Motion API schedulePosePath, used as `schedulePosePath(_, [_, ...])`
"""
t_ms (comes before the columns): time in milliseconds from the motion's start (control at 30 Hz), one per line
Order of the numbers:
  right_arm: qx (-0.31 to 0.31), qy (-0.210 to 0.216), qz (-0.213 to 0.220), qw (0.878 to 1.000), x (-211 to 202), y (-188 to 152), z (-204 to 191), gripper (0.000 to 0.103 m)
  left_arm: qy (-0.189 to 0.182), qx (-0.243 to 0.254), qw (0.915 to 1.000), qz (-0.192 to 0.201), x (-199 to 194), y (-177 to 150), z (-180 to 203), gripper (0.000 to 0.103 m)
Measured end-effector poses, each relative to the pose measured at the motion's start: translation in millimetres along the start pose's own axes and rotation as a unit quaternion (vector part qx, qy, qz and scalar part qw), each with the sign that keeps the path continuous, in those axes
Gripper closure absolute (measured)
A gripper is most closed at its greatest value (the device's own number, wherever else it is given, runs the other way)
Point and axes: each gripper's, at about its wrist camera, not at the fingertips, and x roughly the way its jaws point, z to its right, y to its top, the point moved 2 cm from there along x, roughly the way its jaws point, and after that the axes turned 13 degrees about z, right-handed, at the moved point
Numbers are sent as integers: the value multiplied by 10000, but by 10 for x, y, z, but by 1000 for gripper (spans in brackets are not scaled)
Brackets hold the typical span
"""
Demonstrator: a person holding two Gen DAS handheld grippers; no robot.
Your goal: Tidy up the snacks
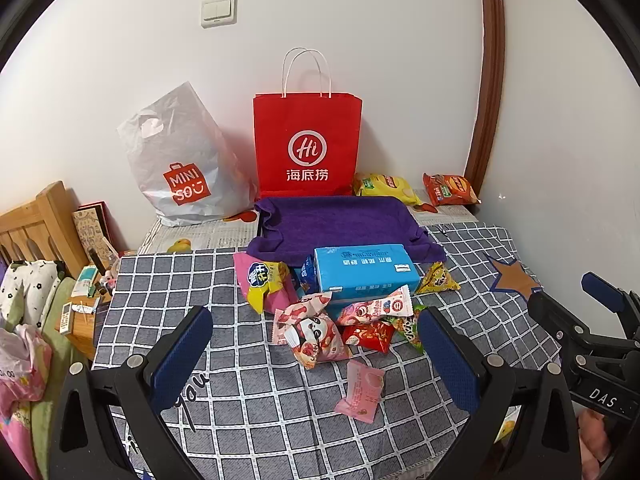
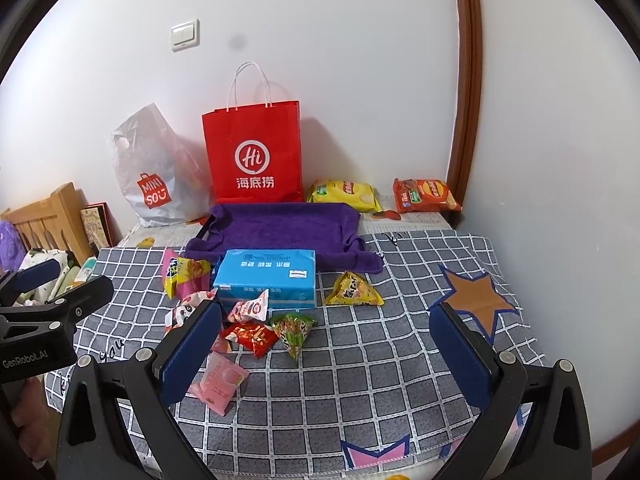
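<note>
A pile of small snack packets lies on the checked cloth around a blue box (image 1: 366,276) (image 2: 268,278). A pink packet (image 1: 360,392) (image 2: 218,382) lies nearest me. A pink-and-yellow bag (image 1: 264,280) (image 2: 184,274) is left of the box and a yellow triangular packet (image 1: 436,280) (image 2: 354,290) is right of it. A purple towel-lined tray (image 1: 340,226) (image 2: 280,228) sits behind the box. My left gripper (image 1: 316,320) is open and empty, just short of the pile. My right gripper (image 2: 326,320) is open and empty, to the pile's right.
A red paper bag (image 1: 306,146) (image 2: 254,154) and a white Miniso plastic bag (image 1: 180,164) (image 2: 154,172) stand against the back wall. A yellow chip bag (image 1: 386,188) (image 2: 346,194) and an orange one (image 1: 450,190) (image 2: 424,194) lie at the back right. A wooden bed frame (image 1: 40,224) is at left.
</note>
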Motion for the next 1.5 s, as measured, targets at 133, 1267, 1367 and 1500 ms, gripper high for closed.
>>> schedulePosePath(133, [-8, -5, 24, 10000, -15, 2, -15, 0, -2, -4, 10000, 5, -7, 2, 0, 1])
schedulePosePath(1267, [-127, -205, -327, 9992, 648, -462, 331, 0, 148, -116, 9975, -686, 884, -426, -287, 2])
schedulePosePath(1367, [45, -173, -524, 9985, 878, -552, 445, 1, 234, -86, 9964, -816, 1047, -520, -328, 2])
schedulePosePath(1500, [123, -174, -662, 9976, 1146, -603, 508, 3, 185, -203, 9948, -977, 1240, -595, -405, 2])
